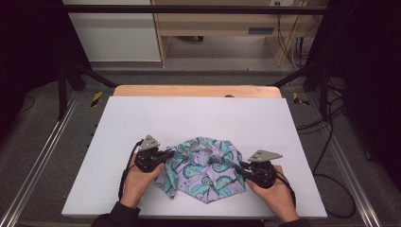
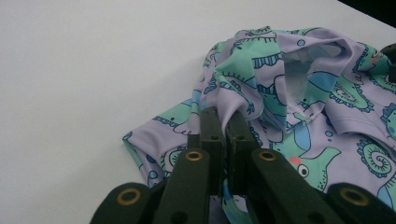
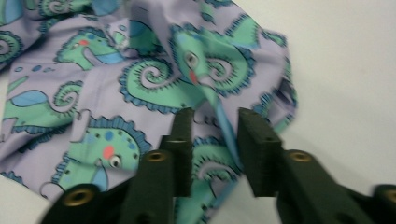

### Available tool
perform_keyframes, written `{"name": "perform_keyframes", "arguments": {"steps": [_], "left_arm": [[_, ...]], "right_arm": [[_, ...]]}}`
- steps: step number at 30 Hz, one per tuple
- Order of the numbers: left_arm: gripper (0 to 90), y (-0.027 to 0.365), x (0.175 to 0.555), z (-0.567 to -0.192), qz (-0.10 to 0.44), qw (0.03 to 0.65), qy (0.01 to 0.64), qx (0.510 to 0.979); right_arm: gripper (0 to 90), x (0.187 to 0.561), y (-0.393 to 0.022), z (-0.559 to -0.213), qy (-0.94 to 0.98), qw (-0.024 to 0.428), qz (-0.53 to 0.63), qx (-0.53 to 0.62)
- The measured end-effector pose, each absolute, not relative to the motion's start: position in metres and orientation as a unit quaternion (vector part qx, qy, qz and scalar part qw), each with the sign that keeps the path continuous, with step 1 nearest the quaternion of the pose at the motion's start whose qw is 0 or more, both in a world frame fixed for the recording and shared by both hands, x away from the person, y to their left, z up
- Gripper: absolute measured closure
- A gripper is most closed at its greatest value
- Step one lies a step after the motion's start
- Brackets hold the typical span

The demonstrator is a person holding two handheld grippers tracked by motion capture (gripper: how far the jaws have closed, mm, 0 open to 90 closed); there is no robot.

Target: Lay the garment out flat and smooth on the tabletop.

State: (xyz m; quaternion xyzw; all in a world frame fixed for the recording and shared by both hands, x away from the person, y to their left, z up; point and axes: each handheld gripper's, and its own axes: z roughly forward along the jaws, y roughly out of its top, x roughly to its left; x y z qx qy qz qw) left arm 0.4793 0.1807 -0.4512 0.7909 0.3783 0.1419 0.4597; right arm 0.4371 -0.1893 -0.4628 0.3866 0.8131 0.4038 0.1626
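A crumpled lavender garment printed with green and blue seahorses lies near the front of the white tabletop. My left gripper is at the garment's left edge. In the left gripper view its jaws are pinched together on a raised fold of the garment. My right gripper is at the garment's right edge, low over the cloth. In the right gripper view its jaws stand apart, with a thin ridge of the garment between them that the pads do not press.
The white top rests on a wooden table whose far edge shows behind it. Metal frame rails run along both sides. Cables lie on the floor at the right. Bare white surface stretches behind the garment.
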Motion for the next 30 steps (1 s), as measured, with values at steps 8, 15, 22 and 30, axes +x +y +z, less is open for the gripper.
{"name": "perform_keyframes", "arguments": {"steps": [8, 15, 22, 30], "left_arm": [[88.4, 0.181, 0.479, -0.451, 0.141, 0.462, 0.377, 0.791], [88.4, 0.181, 0.479, -0.450, 0.142, 0.462, 0.375, 0.791], [88.5, 0.187, 0.479, -0.446, 0.149, 0.466, 0.379, 0.785], [88.7, 0.200, 0.478, -0.435, 0.169, 0.483, 0.383, 0.769]], "right_arm": [[45.5, 0.452, -0.161, -0.459, 0.826, 0.175, 0.398, 0.359], [54.5, 0.470, -0.150, -0.470, 0.836, 0.180, 0.374, 0.358], [88.3, 0.474, -0.161, -0.463, 0.829, 0.185, 0.384, 0.362], [89.4, 0.479, -0.190, -0.434, 0.801, 0.199, 0.417, 0.381]]}}
